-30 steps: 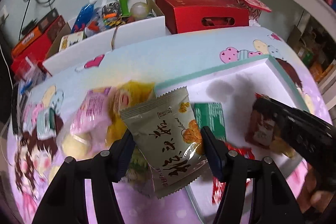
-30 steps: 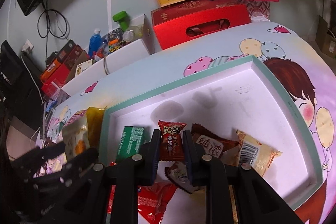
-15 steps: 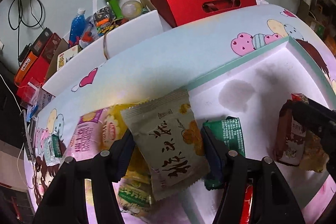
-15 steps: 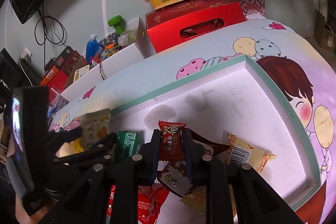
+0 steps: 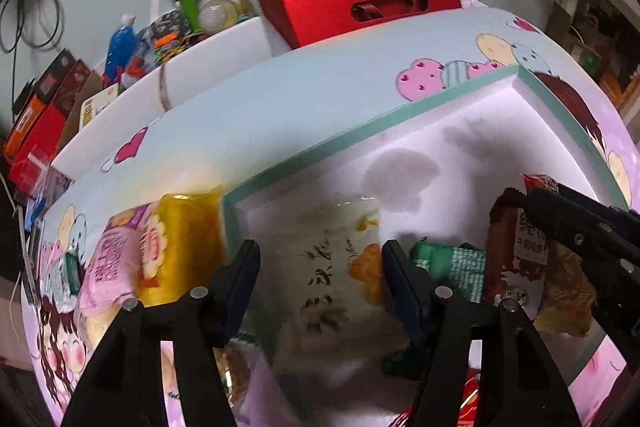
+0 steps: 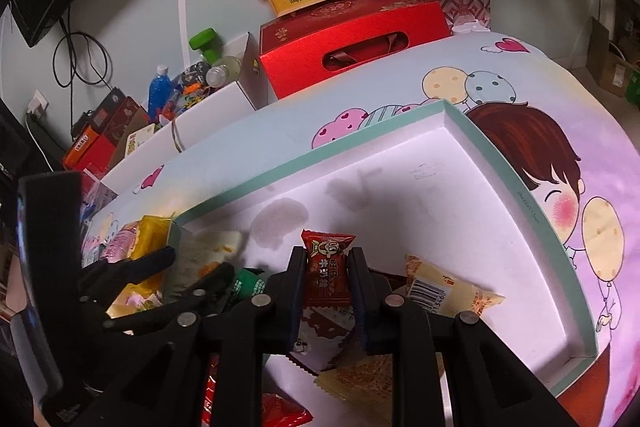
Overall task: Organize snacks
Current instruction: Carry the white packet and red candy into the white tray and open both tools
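Both claws carry a packet over the teal-rimmed tray (image 6: 516, 187), which is partly filled.

The left gripper (image 5: 320, 267), part open, pinches a pale snack packet (image 5: 332, 267) just inside the tray's left corner; the right gripper (image 6: 326, 277), nearly closed, clamps a small red candy packet (image 6: 326, 267) above the tray's near end. Several packets lie in the tray; a yellow packet (image 5: 188, 247) and a pink packet (image 5: 108, 263) wait outside its left rim.

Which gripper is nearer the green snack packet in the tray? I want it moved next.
Left. The left gripper, holding a pale packet, has one finger right beside the green packet. The right gripper, clamped on a red packet, sits farther over.
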